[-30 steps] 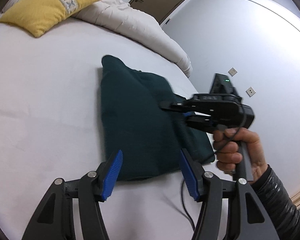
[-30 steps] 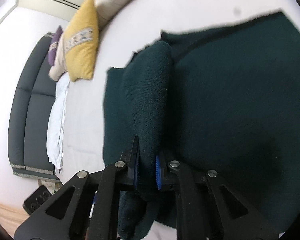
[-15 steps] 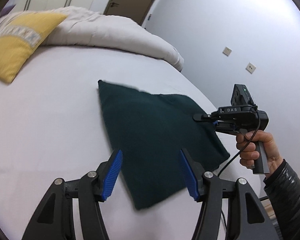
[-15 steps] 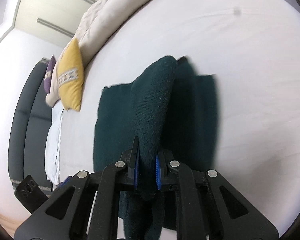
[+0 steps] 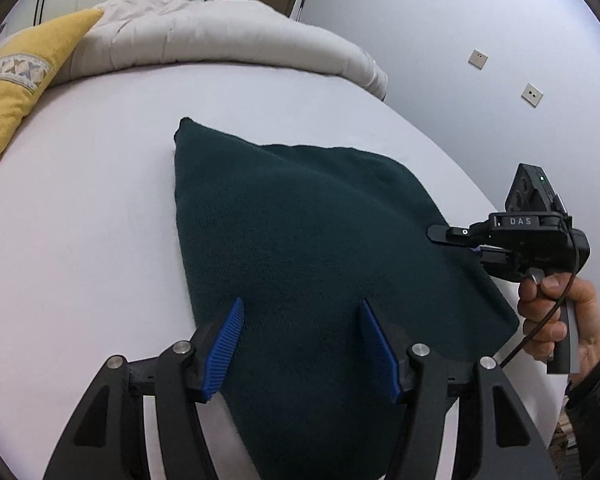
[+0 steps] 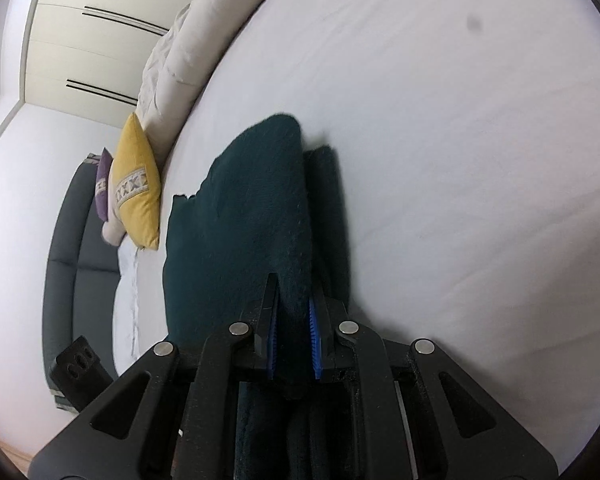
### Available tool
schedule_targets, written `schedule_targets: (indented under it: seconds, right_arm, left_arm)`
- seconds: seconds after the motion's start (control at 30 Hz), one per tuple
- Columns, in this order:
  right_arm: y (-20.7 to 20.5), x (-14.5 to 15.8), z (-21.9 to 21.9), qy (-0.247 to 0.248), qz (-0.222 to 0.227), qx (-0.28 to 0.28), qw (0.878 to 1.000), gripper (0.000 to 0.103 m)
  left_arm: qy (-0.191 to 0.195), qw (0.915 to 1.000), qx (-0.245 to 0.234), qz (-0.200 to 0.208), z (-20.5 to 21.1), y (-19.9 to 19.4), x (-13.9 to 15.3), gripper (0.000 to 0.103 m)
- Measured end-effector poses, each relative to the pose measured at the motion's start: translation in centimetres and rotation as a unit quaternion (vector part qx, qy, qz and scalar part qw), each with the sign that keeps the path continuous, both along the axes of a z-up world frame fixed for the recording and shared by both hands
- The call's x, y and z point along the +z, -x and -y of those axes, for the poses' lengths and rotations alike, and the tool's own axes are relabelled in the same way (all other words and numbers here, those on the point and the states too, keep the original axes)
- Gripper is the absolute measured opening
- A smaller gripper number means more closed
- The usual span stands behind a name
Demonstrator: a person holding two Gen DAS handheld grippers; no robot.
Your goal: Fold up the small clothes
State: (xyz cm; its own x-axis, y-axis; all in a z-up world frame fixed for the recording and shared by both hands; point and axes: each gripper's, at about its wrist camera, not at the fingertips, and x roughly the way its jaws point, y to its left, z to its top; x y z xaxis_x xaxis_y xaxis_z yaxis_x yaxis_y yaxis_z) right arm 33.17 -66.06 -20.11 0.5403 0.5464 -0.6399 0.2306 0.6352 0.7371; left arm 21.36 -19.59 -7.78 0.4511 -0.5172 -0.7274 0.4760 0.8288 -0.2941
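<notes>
From the left wrist view, the dark green knitted garment (image 5: 308,264) lies folded on the white bed sheet (image 5: 80,240), its near part directly under and between the 2 blue-padded fingers of the left gripper (image 5: 302,346). That gripper's jaws stand wide apart and grasp nothing. At the garment's right edge the right gripper (image 5: 456,238) is held side-on by the right hand (image 5: 556,316), its tips at the fabric; from here I cannot tell how tightly they meet. This view also shows the yellow cushion (image 5: 16,92), the pale duvet (image 5: 220,36) bunched along the far side of the bed, and the wall with 2 sockets (image 5: 532,94).

From the right wrist view, the right gripper (image 6: 294,344) is clenched on a raised fold of the garment (image 6: 260,208), the cloth pinched between both blue pads and lifted into a ridge above the rest lying flat on the sheet (image 6: 460,160). Only here appear the grey sofa (image 6: 66,248), a purple cushion (image 6: 102,188) behind the yellow cushion (image 6: 136,188), and the wardrobe doors (image 6: 96,40).
</notes>
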Motion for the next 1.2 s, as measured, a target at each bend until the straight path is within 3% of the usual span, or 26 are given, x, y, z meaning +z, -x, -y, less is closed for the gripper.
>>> schedule_targets:
  seconds: [0.17, 0.23, 0.3, 0.37, 0.43, 0.47, 0.63, 0.77, 0.87, 0.9, 0.97, 1.03, 1.07, 1.2]
  right_arm:
    - [2.3, 2.8, 0.4, 0.015, 0.001, -0.022, 1.0, 0.017]
    - [4.6, 4.7, 0.4, 0.005, 0.023, -0.008, 1.0, 0.03]
    - [6.4, 5.8, -1.1, 0.055, 0.014, 0.003, 0.998, 0.04]
    - [7.2, 5.4, -2.1, 0.069, -0.009, 0.019, 0.997, 0.04]
    - [7.8, 3.9, -2.3, 0.078, -0.035, 0.02, 0.996, 0.016]
    - [8.3, 3.5, -2.1, 0.079, -0.037, 0.015, 0.996, 0.011]
    - [10.3, 1.2, 0.3, 0.018, -0.016, -0.022, 0.999, 0.006]
    - [10.1, -0.7, 0.2, -0.009, -0.01, -0.028, 1.0, 0.005]
    - [10.5, -0.6, -0.3, -0.005, -0.011, -0.019, 1.0, 0.005]
    - [10.7, 0.0, -0.6, 0.014, -0.016, -0.012, 1.0, 0.006]
    - [11.4, 1.8, -0.2, 0.075, -0.03, -0.016, 0.997, 0.021]
    - [11.4, 4.4, 0.5, 0.136, -0.018, -0.041, 0.99, 0.022]
    - [10.9, 5.4, 0.7, 0.14, -0.004, -0.047, 0.989, 0.022]
    - [6.7, 7.7, 0.5, 0.062, 0.06, -0.021, 0.996, 0.022]
  left_arm:
    - [-0.001, 1.0, 0.005, -0.004, -0.1, 0.1, -0.3, 0.065]
    - [0.0, 1.0, 0.005, -0.004, -0.2, 0.2, -0.5, 0.065]
    - [-0.004, 1.0, 0.005, -0.002, -0.1, 0.4, -0.5, 0.066]
    - [-0.013, 0.9999, 0.007, 0.0, 0.2, 0.4, -0.5, 0.066]
    - [-0.021, 0.9997, 0.007, 0.001, 0.4, 0.5, -0.4, 0.066]
    - [-0.024, 0.9997, 0.006, 0.0, 0.4, 0.6, -0.4, 0.066]
    - [-0.002, 0.9997, 0.02, 0.013, -0.1, 1.0, 1.2, 0.065]
    - [-0.018, 0.9989, -0.005, 0.043, 1.8, 1.4, 2.2, 0.064]
    - [-0.065, 0.9975, -0.022, 0.019, 3.3, 0.0, 0.0, 0.063]
    - [-0.069, 0.9971, -0.023, 0.019, 3.4, -0.3, -0.5, 0.064]
    - [-0.073, 0.9965, -0.029, 0.029, 3.3, -0.2, -0.8, 0.065]
    - [-0.068, 0.997, -0.028, 0.024, 3.2, -0.4, -0.8, 0.065]
    - [-0.067, 0.9971, -0.028, 0.023, 3.2, -0.4, -0.8, 0.065]
    - [-0.073, 0.9965, -0.031, 0.027, 3.3, -0.3, -0.9, 0.065]
